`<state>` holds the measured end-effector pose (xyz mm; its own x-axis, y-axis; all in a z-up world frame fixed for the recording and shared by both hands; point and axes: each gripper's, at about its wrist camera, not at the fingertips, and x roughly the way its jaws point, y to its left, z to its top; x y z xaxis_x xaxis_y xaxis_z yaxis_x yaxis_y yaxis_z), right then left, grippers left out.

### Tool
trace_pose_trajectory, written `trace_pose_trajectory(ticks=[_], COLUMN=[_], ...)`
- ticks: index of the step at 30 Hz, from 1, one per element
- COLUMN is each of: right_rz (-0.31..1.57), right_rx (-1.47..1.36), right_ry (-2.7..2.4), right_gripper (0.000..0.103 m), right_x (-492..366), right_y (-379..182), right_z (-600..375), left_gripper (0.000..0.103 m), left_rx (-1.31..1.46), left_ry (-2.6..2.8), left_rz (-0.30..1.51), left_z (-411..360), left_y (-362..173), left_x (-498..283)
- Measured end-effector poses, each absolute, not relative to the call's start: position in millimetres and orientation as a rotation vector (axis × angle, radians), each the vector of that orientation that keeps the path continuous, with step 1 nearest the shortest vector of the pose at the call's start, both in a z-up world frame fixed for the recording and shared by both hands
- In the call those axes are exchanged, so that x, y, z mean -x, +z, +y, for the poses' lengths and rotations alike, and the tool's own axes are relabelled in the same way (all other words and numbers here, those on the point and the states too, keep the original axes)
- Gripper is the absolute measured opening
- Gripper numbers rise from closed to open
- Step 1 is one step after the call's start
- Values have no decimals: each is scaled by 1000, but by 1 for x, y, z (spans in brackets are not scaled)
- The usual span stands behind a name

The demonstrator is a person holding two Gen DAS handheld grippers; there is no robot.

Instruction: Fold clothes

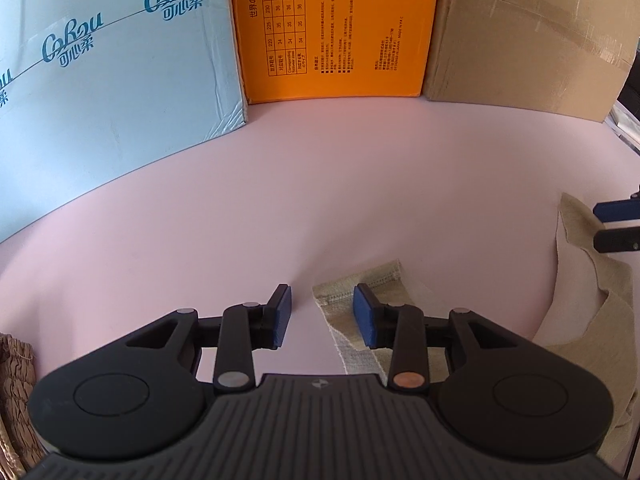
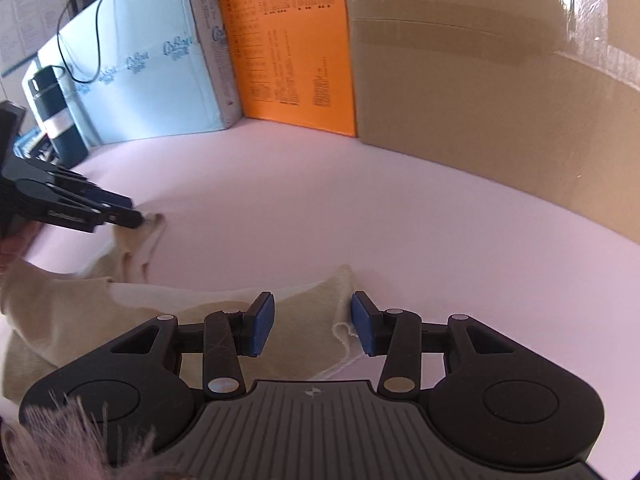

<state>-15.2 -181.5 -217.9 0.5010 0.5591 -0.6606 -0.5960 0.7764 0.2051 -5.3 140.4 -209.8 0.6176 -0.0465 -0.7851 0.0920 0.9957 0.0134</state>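
Right wrist view alone shows a dark flask [image 2: 56, 114] and cable left of the orange box [image 2: 288, 44], which stands between a pale blue box [image 2: 140, 92] and a brown one [image 2: 500, 120]. Below it, on the pink table [image 1: 280, 200], lies the beige garment [image 2: 168, 304]. Both the left gripper [image 1: 322, 316] and right gripper [image 2: 313, 324] are open over its corners, pressing nothing

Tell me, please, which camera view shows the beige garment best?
The right wrist view: there the beige garment spreads across the pink table, from the corner at the left gripper to the edge under the right gripper. The left wrist view shows only a hemmed corner and a strip at its right border.
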Motion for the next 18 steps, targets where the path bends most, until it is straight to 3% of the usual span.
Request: trace_pose_trajectory(ticks=[1,3,5,17,18], right_rz=[809,879,880,773,779], right_rx=[27,-18,-60,-289,-275], right_ry=[715,739,746,509,476], right_gripper=[46,63,66,67,63], right_x=[15,15,17,2,-1], right_y=[-220,-226,-226,-212,-214], right_z=[-182,-184,-189,-236,-238], left_gripper=[33,35,41,46,46], left_rx=[-51,-54,-54,-48,-48], left_ry=[-77,-74,-72,-58,-58], left_rz=[903,900,898,895,894], left_z=[140,140,140,146,145], left_y=[-209,-209,-209,-209,-209], left_x=[5,3,3,7,8])
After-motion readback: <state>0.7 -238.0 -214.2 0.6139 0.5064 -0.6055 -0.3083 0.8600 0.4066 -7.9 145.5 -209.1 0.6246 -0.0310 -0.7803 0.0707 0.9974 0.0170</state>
